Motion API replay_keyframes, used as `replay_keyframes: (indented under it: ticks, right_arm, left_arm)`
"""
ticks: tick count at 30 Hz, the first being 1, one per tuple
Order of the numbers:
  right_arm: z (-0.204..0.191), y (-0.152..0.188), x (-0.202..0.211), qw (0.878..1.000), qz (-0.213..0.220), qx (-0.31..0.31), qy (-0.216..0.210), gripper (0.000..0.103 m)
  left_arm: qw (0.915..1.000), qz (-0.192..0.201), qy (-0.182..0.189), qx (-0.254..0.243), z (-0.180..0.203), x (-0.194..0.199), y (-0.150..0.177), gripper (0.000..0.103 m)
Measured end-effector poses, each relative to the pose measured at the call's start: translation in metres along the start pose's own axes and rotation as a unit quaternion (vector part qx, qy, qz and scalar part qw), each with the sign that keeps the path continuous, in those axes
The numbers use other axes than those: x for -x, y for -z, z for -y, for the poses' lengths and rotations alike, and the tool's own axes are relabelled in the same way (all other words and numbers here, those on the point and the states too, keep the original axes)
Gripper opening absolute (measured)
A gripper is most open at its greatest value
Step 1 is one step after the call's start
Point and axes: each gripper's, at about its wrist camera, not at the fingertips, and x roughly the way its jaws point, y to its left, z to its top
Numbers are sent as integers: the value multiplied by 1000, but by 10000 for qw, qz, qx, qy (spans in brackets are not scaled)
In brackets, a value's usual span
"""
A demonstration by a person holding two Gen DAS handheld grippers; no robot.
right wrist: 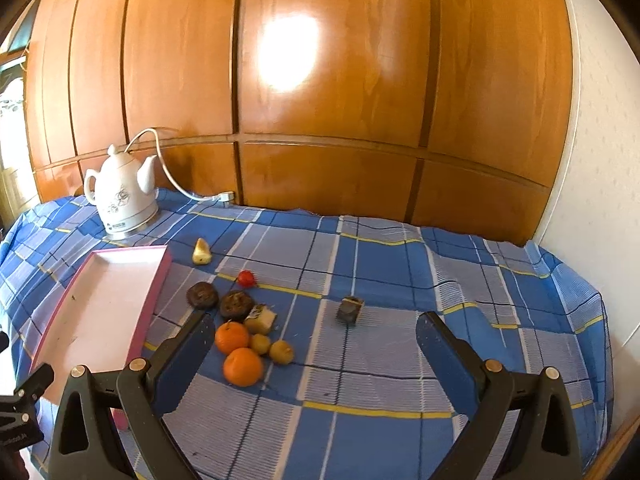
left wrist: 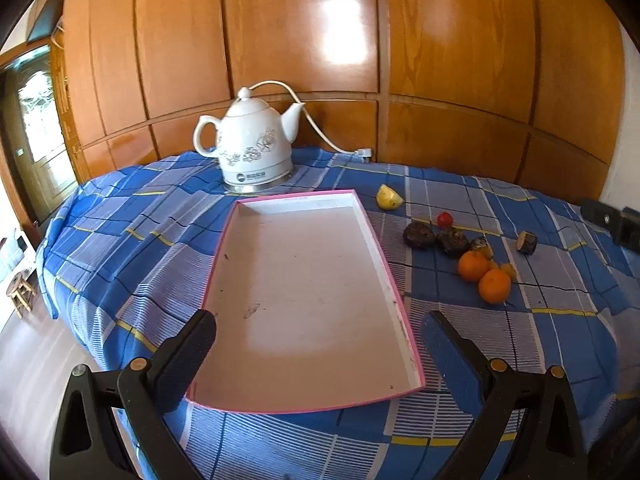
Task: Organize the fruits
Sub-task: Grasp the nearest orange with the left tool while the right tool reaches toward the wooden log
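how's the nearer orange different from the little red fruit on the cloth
The nearer orange is clearly bigger than the red fruit. The orange is orange, the red fruit bright red. The orange sits against the other orange close to the right gripper; the red fruit lies farther back, apart. Both are roundish, resting on the checked cloth, outside the pink tray.

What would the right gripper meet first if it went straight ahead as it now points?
Probably the checked tablecloth itself: the open right gripper has bare cloth between its fingers. The small dark cut piece lies just beyond; depth is unclear.

Black grippers [left wrist: 318, 334] [right wrist: 314, 334], brass screws, blue-padded jaws
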Motion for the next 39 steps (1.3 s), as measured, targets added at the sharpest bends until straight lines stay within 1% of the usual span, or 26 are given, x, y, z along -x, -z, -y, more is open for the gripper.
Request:
replay_keyframes:
  ticks: [1,3,5,7,10,12,14,15,18,19,20,21,23,24,25,27,30,33,34,35,36,37,39]
  right_arm:
    - [6,-3,-4,10000,-60,-1,-67,102]
    - [18,-7,-13,9996,-206,-37,-209,97]
    - [35,-10,-27,9984,-424,-140,-338,95]
    - [52,-9,-41,9972,-600,-283,-346,94]
    - [76,-5,-61,9948,-818,-527,-299,90]
    - [90,0,-69,9917,-927,-823,-334,87]
    - [103,6,-76,9856,-1124,-1200,-390,85]
    - [106,7,-78,9836,-1157,-1315,-427,83]
    - [111,8,-80,9810,-1200,-1463,-427,81]
    - [113,9,-80,9797,-1225,-1520,-456,81]
    - [113,9,-82,9784,-1248,-1566,-510,80]
    - [113,8,-82,9778,-1259,-1583,-544,80]
    - [112,8,-82,9776,-1273,-1577,-560,80]
    - [111,8,-83,9772,-1287,-1580,-589,80]
    - [111,8,-83,9769,-1295,-1586,-611,80]
    - [109,7,-84,9770,-1304,-1565,-634,80]
    - [111,7,-84,9761,-1288,-1624,-651,80]
    - [113,7,-85,9747,-1303,-1690,-666,80]
    - [113,7,-86,9746,-1311,-1687,-665,80]
    - [112,7,-86,9749,-1320,-1668,-659,80]
    - [111,7,-87,9752,-1330,-1641,-660,78]
    - [111,7,-87,9754,-1345,-1616,-671,75]
    - [110,8,-89,9748,-1401,-1596,-682,64]
  left_arm:
    - [10000,-20,88,-11,1,-1,-1,103]
    - [9994,-57,344,-28,4,-2,-3,103]
    - [9988,-109,471,-64,8,-4,-7,103]
    - [9972,-270,681,-148,17,-11,-11,103]
    - [9936,-485,1005,-201,31,-22,-16,103]
    - [9887,-714,1279,-310,45,-32,-19,101]
    - [9849,-856,1449,-402,58,-41,-20,96]
    - [9832,-905,1523,-447,65,-44,-20,95]
    - [9755,-1180,1786,-503,86,-61,-21,89]
    - [9729,-1267,1869,-504,94,-67,-22,82]
    - [9711,-1327,1912,-526,102,-72,-22,77]
    - [9697,-1382,1936,-555,109,-77,-23,76]
    - [9674,-1483,1977,-553,120,-84,-24,70]
    - [9653,-1529,2045,-536,128,-89,-25,69]
    - [9651,-1536,2047,-557,133,-93,-25,69]
    - [9661,-1552,1972,-612,144,-101,-27,69]
    - [9646,-1653,1962,-610,158,-115,-28,65]
    - [9664,-1705,1809,-657,167,-130,-26,64]
    - [9658,-1748,1806,-637,168,-134,-25,58]
    - [9651,-1787,1810,-627,168,-139,-24,47]
    - [9624,-1832,1917,-590,169,-142,-23,43]
    - [9615,-1836,1966,-556,168,-144,-22,41]
    - [9616,-1752,2032,-572,165,-139,-19,41]
